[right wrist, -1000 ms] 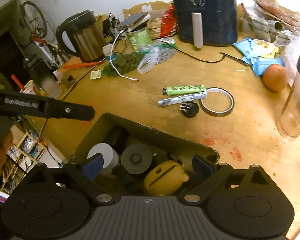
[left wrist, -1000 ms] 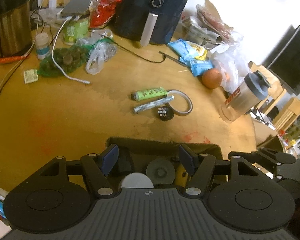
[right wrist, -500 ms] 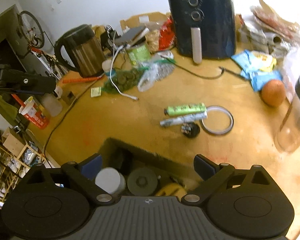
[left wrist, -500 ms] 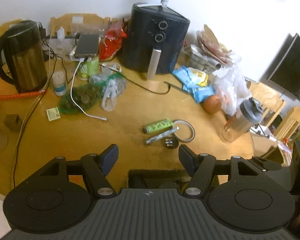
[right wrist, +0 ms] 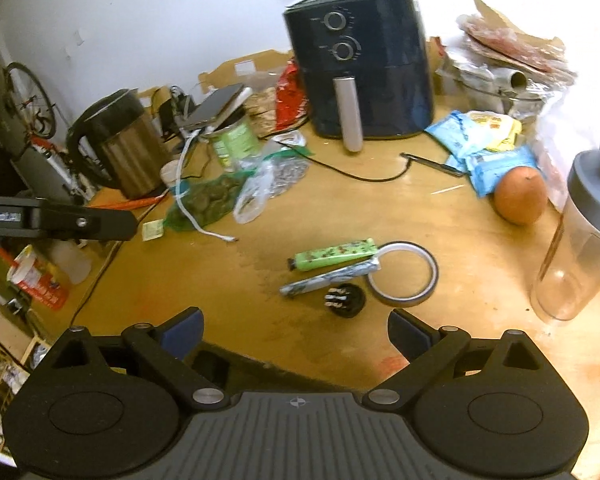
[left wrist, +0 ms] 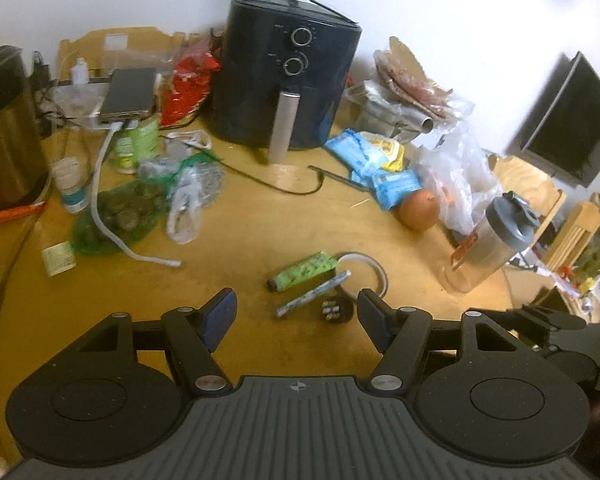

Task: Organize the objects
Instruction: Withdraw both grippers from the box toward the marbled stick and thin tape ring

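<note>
both claws spread wide, empty, level above table (left wrist: 236, 248).

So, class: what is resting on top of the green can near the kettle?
A phone lies flat across the green can, overhanging its rim, with a white cable trailing down onto the table. The phone covers the opening, so the can's contents cannot be seen.

Green tube (right wrist: 332, 255), foil stick (right wrist: 330, 278), tape ring (right wrist: 403, 273) clustered.

Two tubes (right wrist: 333, 256), one tape ring (right wrist: 404, 274)
</note>
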Available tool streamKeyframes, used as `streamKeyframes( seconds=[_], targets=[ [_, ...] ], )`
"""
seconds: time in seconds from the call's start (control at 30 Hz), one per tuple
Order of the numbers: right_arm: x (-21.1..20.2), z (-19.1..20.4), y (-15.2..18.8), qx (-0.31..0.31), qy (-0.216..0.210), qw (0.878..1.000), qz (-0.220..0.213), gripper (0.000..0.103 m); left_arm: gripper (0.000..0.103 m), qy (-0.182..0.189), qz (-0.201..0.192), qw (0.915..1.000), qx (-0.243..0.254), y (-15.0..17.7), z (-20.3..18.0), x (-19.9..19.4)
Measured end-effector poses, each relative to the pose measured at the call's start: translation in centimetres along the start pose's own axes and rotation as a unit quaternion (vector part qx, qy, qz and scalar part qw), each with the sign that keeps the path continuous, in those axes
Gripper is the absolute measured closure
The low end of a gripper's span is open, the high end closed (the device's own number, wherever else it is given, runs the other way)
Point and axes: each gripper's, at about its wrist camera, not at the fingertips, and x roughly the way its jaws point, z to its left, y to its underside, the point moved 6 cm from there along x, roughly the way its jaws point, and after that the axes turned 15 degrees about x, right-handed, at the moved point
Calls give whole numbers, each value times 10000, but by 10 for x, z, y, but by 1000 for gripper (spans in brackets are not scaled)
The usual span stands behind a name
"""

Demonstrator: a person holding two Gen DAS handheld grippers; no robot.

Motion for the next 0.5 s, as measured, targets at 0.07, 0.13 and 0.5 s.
streamKeyframes(
  seconds=[0.07, 0.13, 0.5],
  targets=[
    [5, -8, -2, 25, 88, 9999, -44, 3, 37, 160, -17, 9999, 33, -1, 0, 14],
    [11, -17, -3, 49, 251, 9997, -18, 3, 37, 262, -67, 9996, 82, -2, -1, 26],
    [25, -65, -30, 254, 838, 9961, -127, 0, 37, 488, 146, 9986, 118, -8, -8, 49]
  ],
)
